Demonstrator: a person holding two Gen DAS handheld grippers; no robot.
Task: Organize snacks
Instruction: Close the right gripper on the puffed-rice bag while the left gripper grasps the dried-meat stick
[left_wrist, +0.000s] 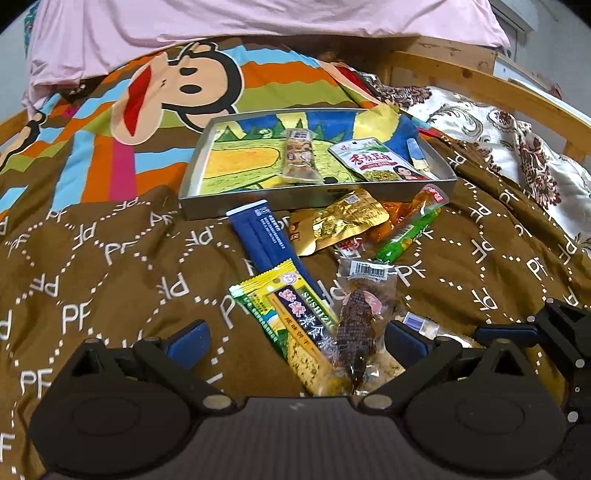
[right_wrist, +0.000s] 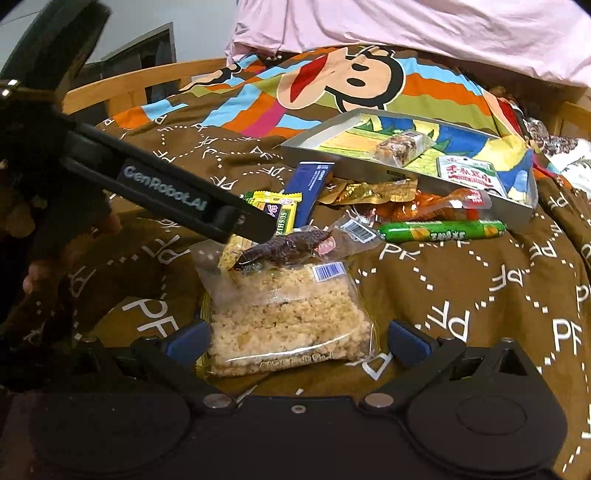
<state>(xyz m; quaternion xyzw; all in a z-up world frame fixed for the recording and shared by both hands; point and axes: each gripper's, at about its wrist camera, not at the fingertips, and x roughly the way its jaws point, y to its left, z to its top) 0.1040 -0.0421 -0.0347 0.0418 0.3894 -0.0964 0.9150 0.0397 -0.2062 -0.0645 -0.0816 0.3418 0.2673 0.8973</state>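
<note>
L gripper (left_wrist: 295, 341) spread over dark jerky pack (left_wrist: 356, 332) | R gripper (right_wrist: 295, 341) spread round rice-crisp bag (right_wrist: 291, 317) | pinch bag mid, lift flat → tray (right_wrist: 406, 171)

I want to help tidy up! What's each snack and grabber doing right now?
Tray: holds two packets.
Green sausage: on the blanket, outside the tray.
Rice cracker bag: sealed, between the right gripper's open fingers.
Dark meat snack: lying atop the bag.
Left gripper: open.

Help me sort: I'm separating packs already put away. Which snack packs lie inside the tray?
Two: the brownish bar pack and the white pack with red lettering, both inside the silver tray. Every other snack lies outside it, on the brown blanket.
</note>
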